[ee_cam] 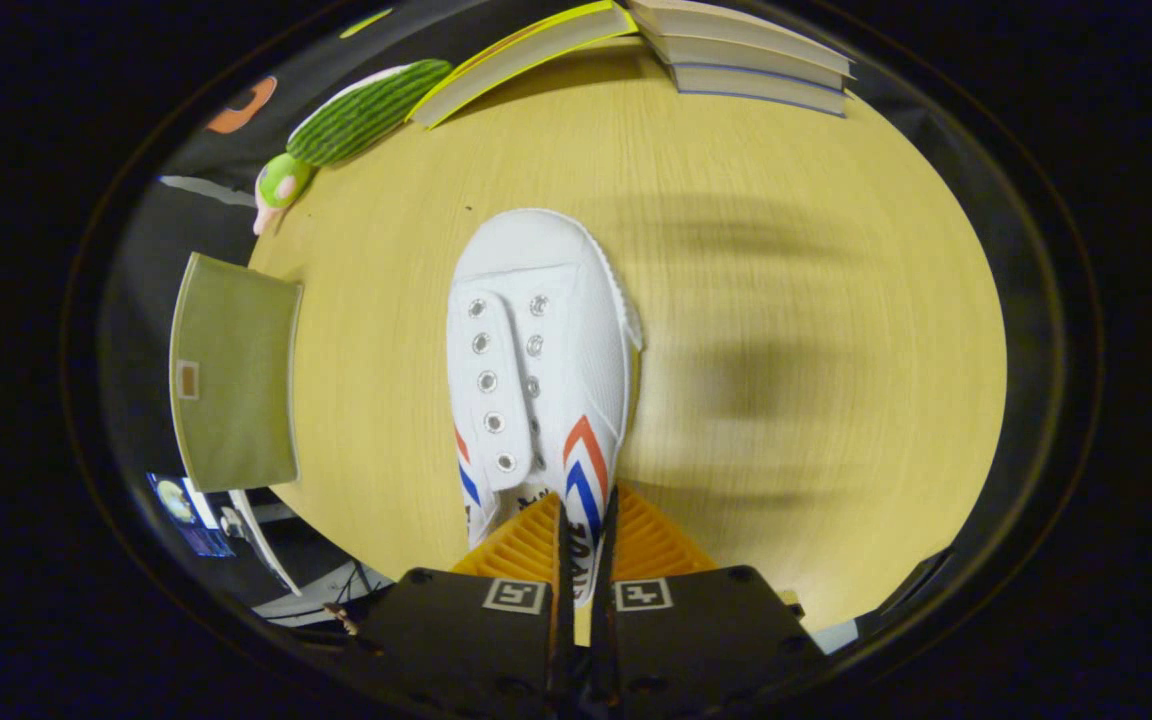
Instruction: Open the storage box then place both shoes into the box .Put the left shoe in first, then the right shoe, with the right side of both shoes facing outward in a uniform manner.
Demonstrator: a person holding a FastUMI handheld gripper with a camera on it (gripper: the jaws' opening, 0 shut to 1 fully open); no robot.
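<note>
A white canvas shoe point(536, 350) with red and blue chevrons and bare metal eyelets hangs above the wooden table point(786, 300), toe pointing away from me. My gripper point(584, 545) is shut on the shoe's side wall near the collar, with both fingers point(526, 545) pressed on the thin fabric. The shoe's shadow falls on the table to the right. An olive-green storage box point(234, 375) stands at the table's left edge, beyond the fingers to the left.
A green plush toy point(356, 115) lies at the far left of the table. A yellow-edged book point(526, 55) and a stack of books point(751, 60) rest along the far edge. Bare wood spreads to the right of the shoe.
</note>
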